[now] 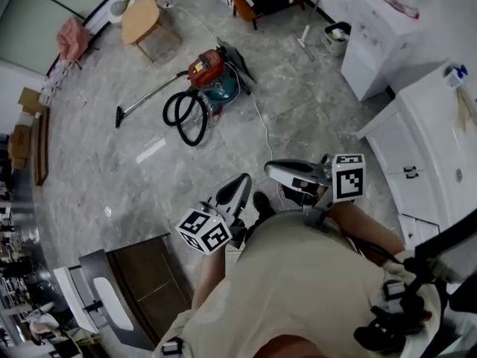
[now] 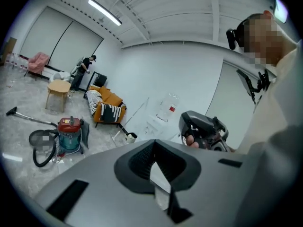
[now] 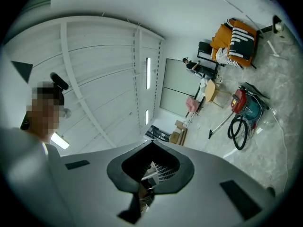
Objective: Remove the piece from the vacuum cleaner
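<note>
The vacuum cleaner (image 1: 212, 77) – red lid, teal drum – stands out on the grey floor (image 1: 112, 177), well apart from the person. Its black hose (image 1: 186, 118) is coiled beside it and its wand (image 1: 149, 95) stretches off to the left. Nothing looks detached, so I judge this the approach step. The left gripper (image 1: 240, 186) and right gripper (image 1: 274, 171) hang close to the person's body, jaws clenched together on nothing. The next move calls for closing in and opening the jaws — which piece comes off I cannot tell

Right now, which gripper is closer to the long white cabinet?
Right. The right gripper hangs left of the long white cabinet in the head view; the left gripper is farther left still.
</note>
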### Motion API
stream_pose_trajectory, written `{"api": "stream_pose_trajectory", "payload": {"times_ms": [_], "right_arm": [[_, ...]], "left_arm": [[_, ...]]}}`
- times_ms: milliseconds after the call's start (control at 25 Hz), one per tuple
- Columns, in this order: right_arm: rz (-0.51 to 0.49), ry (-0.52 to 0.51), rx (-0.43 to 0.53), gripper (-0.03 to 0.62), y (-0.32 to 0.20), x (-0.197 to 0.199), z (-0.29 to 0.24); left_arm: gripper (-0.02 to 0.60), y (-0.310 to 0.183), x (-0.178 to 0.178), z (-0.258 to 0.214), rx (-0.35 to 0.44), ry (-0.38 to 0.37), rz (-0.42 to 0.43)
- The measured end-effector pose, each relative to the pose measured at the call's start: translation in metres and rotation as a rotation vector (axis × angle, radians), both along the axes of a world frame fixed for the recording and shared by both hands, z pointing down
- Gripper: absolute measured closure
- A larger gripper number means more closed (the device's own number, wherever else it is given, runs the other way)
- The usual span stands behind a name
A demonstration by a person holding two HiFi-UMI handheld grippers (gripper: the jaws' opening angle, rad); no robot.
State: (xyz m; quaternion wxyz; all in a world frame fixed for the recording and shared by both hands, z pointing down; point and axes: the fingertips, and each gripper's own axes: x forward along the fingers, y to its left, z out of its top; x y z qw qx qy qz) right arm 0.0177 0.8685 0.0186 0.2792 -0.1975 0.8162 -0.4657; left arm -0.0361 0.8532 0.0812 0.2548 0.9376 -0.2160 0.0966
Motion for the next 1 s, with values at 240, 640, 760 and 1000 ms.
{"api": "stream_pose_trajectory", "payload": {"times_ms": [240, 640, 760, 1000], "right_arm": [[-0.02, 0.068, -0.009, 0.592, -0.051, -0.071, -0.01], [-0.058, 0.104, -0.073, 0.592, -0.124, -0.168, -0.01], [-0.094, 0.114, -0.049, 0.592, -0.127, -0.179, -0.018], [-0.151, 0.144, -0.07, 0.592, -0.156, -0.222, -0.014]], "left_arm": [[0.578, -0.072, -0.068, -0.015, 0.009, 0.015, -0.017], [0.58, -0.145, -0.174, -0.02, 0.045, 0.005, -0.091], [0.58, -0.147, -0.186, -0.026, 0.056, 0.011, -0.118], [0.589, -0.171, -0.225, -0.022, 0.076, -0.022, -0.137]]}}
